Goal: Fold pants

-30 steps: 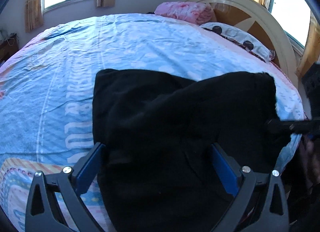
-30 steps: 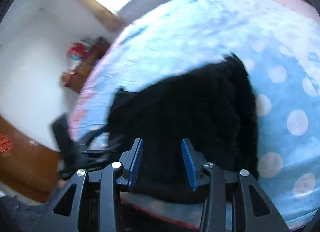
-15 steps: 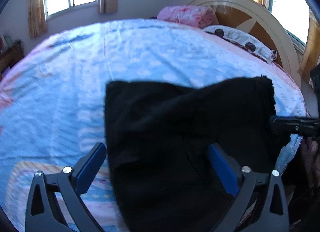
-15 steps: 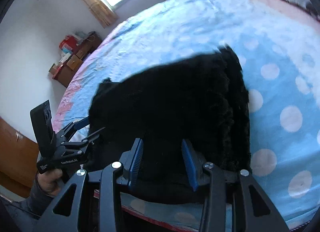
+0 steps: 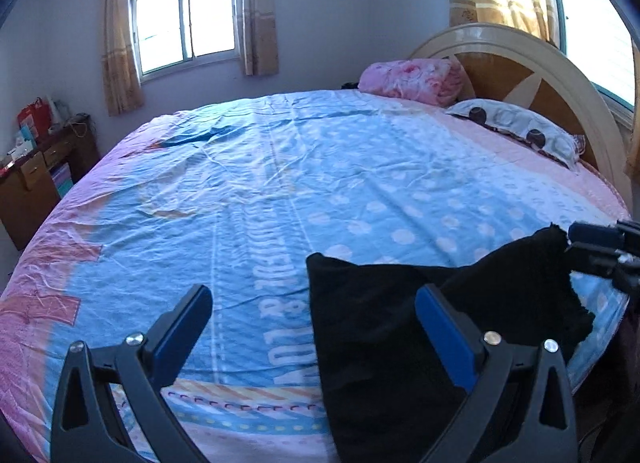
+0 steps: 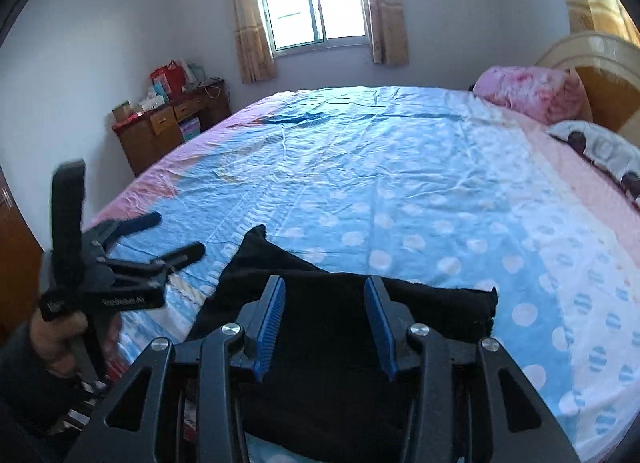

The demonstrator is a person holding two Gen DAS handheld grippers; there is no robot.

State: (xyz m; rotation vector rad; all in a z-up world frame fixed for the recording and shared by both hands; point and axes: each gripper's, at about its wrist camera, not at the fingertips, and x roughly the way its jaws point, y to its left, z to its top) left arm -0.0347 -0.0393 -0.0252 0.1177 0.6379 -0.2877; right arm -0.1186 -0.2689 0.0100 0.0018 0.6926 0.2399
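White lettering runs along the blue polka-dot bedsheet (image 5: 280,191), too distorted to read. The folded black fleece pants (image 6: 344,327) lie at the bed's near edge. The left gripper (image 5: 316,327) stands wide apart, gripping nothing; the right gripper (image 6: 324,327) is half parted, also gripping nothing.

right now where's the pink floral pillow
The pink floral pillow lies at the far right of the bed, against the curved headboard, beside the white spotted pillow.
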